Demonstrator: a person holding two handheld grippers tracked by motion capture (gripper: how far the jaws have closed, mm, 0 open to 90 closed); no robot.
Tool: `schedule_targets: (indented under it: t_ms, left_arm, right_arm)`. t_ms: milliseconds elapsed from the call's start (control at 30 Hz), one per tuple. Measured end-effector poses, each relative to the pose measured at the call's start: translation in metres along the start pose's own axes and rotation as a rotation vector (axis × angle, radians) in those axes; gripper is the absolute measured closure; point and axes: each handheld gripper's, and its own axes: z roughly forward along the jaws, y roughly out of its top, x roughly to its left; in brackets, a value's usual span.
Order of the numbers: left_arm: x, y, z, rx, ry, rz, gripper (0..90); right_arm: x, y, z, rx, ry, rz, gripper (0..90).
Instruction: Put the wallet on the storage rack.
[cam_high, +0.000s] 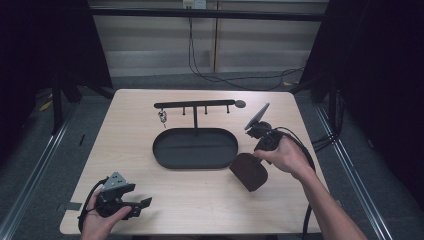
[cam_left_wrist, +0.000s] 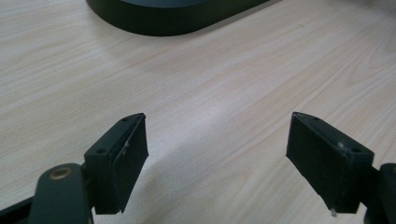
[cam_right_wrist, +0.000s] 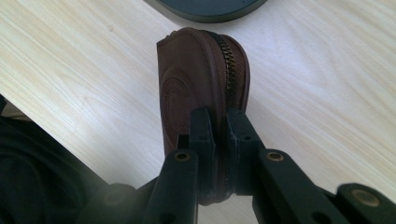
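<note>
High view: right gripper (cam_high: 256, 150) in a hand reaching in from lower right, angled down and left, clamped on a brown pouch (cam_high: 249, 171) lifted just right of the black oval tray (cam_high: 195, 148); hook rack (cam_high: 195, 105) behind. Left gripper (cam_high: 142, 205) low at the table's (cam_high: 125, 125) near-left corner, jaws spread, nothing between

Left gripper view: wide-open jaws over bare wood, tray edge (cam_left_wrist: 173, 18) ahead

Right gripper view: jaws pinched tight on the pouch's (cam_right_wrist: 196, 79) zipped edge, zipper (cam_right_wrist: 229, 60) and embossed face visible
</note>
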Motion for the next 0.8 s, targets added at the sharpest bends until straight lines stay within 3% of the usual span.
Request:
schedule_targets:
  t_ms: [300,533,800]
  left_arm:
    - [0.002,0.0,0.0,-0.007,0.009,-0.01,20.5]
    - [0.002,0.0,0.0,-0.002,0.01,-0.004,20.5]
    - [0.002,0.001,0.001,-0.001,0.011,-0.007,20.5]
  right_arm:
    - [-0.002,0.001,-0.011,0.008,-0.009,0.008,82.5]
    - [-0.006,0.005,-0.021,-0.034,-0.04,0.019,82.4]
    - [-0.008,0.013,-0.023,-0.041,-0.05,0.032,82.5]
